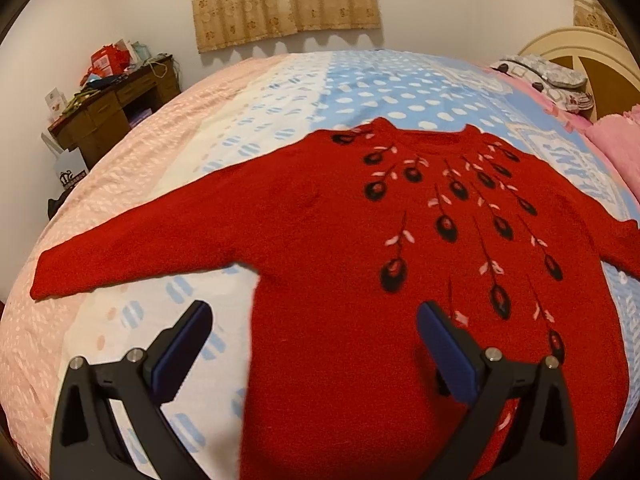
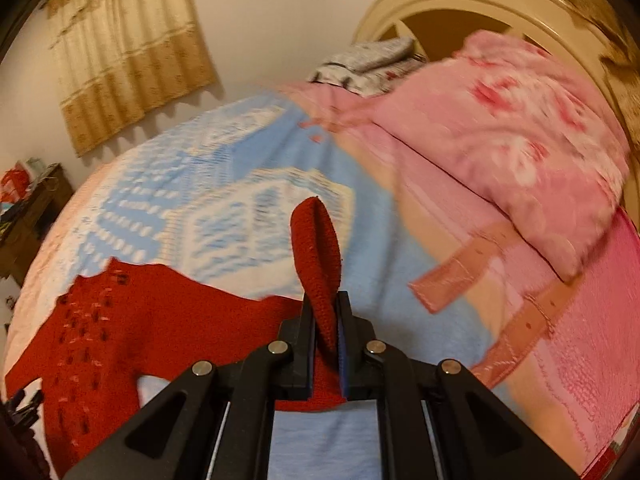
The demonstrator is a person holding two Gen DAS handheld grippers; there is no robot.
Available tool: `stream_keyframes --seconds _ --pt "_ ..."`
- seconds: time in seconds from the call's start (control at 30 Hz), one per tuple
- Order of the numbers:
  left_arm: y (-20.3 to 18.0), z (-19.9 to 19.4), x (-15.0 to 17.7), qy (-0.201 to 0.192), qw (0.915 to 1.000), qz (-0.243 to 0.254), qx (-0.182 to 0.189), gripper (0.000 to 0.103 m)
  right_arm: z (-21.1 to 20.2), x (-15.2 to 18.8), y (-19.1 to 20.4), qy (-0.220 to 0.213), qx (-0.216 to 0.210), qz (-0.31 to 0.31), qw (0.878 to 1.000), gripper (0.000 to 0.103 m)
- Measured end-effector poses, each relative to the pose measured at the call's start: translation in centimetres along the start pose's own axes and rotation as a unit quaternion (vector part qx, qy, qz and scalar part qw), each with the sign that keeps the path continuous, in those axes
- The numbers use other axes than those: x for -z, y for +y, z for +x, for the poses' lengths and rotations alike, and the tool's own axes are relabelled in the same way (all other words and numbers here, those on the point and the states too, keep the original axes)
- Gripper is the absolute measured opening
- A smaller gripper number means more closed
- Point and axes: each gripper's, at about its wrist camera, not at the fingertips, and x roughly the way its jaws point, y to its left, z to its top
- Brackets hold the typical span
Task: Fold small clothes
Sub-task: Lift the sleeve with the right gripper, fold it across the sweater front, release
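One red knit sweater (image 1: 340,248), fuzzy, black-and-pink bud motifs, flat on the quilted bedspread (image 1: 360,88) | left gripper (image 1: 314,344): jaws wide, holding nothing, sweater body beneath and ahead | right gripper (image 2: 325,320): clamped on cuff (image 2: 318,248), curling upright ahead | right view alone shows pink pillow (image 2: 520,140) beyond.

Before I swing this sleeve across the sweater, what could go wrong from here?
1. The right gripper pinches only the cuff end of the right sleeve, which stands loose above the fingers; it may slip out mid-swing.
2. The left gripper is open above the red sweater, pinning nothing, so the body could drag across the bedspread.
3. The pink belt lies near the sleeve and might snag.
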Motion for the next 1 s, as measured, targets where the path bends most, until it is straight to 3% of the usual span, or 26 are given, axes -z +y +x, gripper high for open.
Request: stream_keyframes --seconds 0.33,0.6,1.0 --pt "2.2 0.0 0.6 -0.003 1.0 -0.009 -0.002 0.103 -3.9 -2.8 9.2 -0.033 -0.054 -0.068 0.996 0.008" --pt "4.0 0.5 1.1 -0.001 0.9998 -0.019 -0.005 0.103 -6.7 -4.8 18.4 -0.06 -0.097 -0.139 0.984 0.008" --pt "6.9 1.7 1.9 0.008 0.9992 -0.04 -0.004 0.103 -6.5 -4.2 30.1 -0.057 -0.139 -0.215 0.965 0.008"
